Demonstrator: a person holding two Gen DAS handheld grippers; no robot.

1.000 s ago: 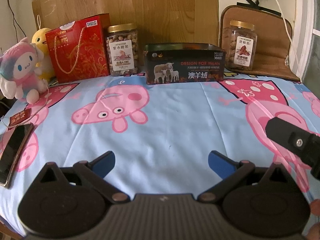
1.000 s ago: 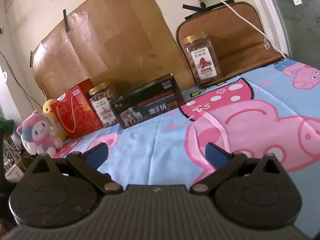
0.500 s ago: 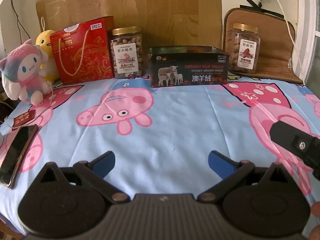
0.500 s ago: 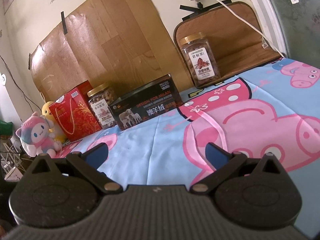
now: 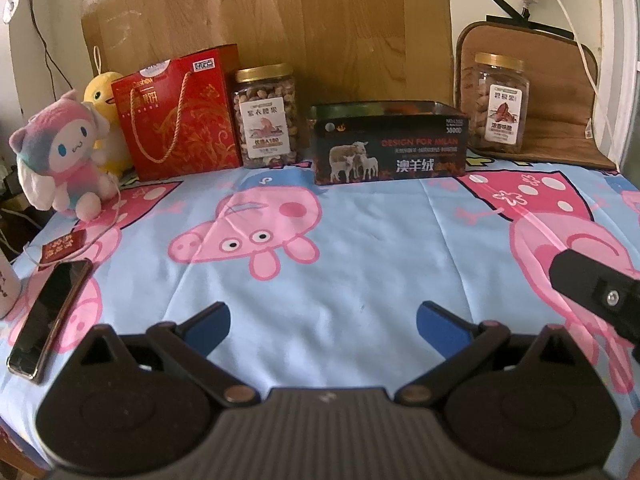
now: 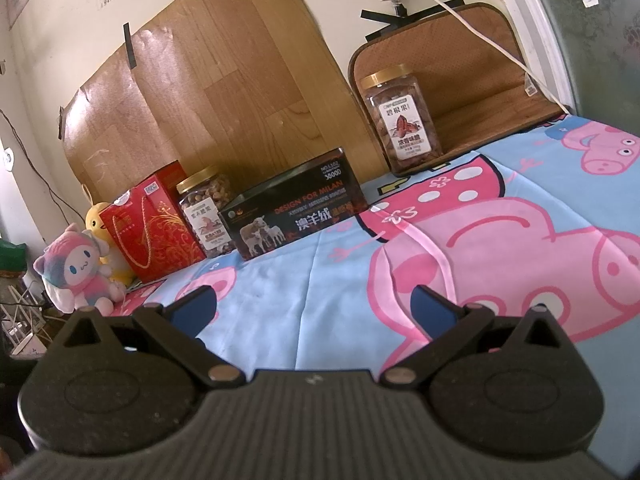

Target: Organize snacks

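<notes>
A row of snacks stands along the back of a cartoon-pig cloth. From left: a red gift bag (image 5: 178, 114) (image 6: 154, 226), a gold-lidded nut jar (image 5: 266, 116) (image 6: 206, 210), a black open-top box (image 5: 388, 142) (image 6: 296, 214) printed with sheep, and apart at the right a second nut jar (image 5: 498, 104) (image 6: 402, 118). My left gripper (image 5: 322, 322) hovers open over the cloth's front, well short of the row. My right gripper (image 6: 314, 308) is open too, empty, low over the cloth; part of it shows at the left wrist view's right edge.
A pastel plush toy (image 5: 60, 156) and a yellow plush (image 5: 102, 100) sit at the left end. A phone (image 5: 50, 314) and a small red card (image 5: 64, 248) lie near the left edge. A brown cushion (image 5: 536, 92) leans behind the right jar; a wooden board (image 5: 280, 16) backs the row.
Both views have tilted up a little, so the row of snacks sits lower in frame. Both grippers stay open, and nothing on the cloth has moved.
</notes>
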